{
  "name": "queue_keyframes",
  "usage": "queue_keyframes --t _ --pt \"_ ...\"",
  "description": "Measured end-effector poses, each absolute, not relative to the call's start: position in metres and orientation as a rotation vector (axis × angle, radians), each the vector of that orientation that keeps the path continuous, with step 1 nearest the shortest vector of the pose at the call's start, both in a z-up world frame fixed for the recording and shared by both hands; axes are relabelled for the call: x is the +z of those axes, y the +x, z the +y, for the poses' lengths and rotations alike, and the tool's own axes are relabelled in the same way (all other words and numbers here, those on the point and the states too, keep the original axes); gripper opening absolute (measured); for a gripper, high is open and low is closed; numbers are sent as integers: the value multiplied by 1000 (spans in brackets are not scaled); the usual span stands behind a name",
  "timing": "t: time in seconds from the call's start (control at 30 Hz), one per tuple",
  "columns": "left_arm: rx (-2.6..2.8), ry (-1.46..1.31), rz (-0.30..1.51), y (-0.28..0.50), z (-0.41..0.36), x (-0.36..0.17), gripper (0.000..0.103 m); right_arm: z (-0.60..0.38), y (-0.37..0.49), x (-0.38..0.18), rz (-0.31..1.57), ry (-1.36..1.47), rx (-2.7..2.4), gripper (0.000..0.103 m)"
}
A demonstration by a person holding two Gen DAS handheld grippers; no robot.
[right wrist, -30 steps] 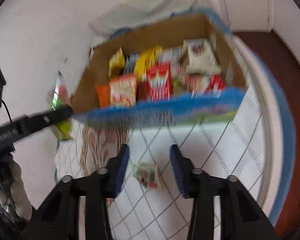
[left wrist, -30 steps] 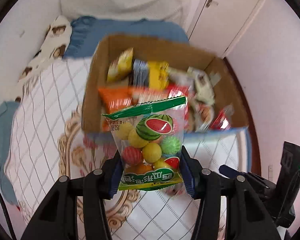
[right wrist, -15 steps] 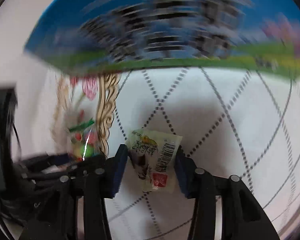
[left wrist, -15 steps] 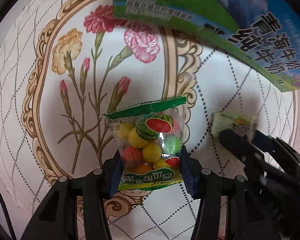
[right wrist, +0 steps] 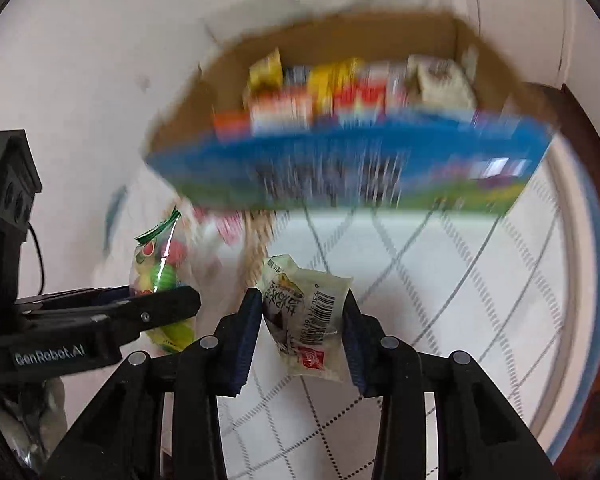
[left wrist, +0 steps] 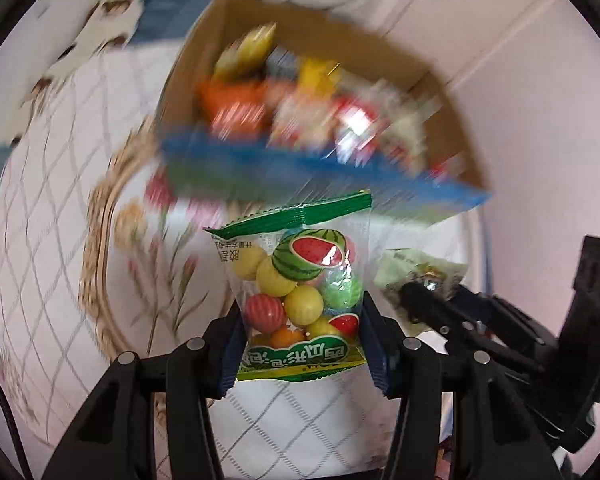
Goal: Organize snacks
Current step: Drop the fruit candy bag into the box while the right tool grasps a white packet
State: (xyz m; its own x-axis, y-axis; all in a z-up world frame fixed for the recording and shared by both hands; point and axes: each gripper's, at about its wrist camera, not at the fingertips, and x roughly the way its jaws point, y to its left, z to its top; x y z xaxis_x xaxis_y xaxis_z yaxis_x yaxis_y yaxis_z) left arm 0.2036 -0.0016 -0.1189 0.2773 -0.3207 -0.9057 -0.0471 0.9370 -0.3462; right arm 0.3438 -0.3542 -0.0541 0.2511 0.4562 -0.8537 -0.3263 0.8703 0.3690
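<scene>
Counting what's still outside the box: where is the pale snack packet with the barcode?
In the right wrist view, the pale barcode packet sits clamped in the right claw, above the quilted cloth, short of the cardboard box.

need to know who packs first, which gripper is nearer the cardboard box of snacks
Too close to call. The left gripper, shut on the gum ball bag, and the right gripper, shut on the pale packet, sit side by side before the box.

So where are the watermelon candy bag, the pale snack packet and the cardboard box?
watermelon candy bag (left wrist: 300,292), left wrist view, clear middle.
pale snack packet (right wrist: 312,312), right wrist view, barcode side.
cardboard box (right wrist: 360,36), right wrist view, back wall.
</scene>
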Motion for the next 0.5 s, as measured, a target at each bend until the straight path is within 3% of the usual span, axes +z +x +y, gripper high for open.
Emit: queue_keyframes --t 0.13,0.23,0.5 --pt "-204 -287 1211 243 -2 -76 49 -357 373 -10 1106 154 527 41" --pt "-165 -227 1186 271 -5 -71 49 -360 408 8 1061 131 500 41" --pt "-26 -152 1301 336 19 -122 49 -353 472 -27 1153 114 460 41"
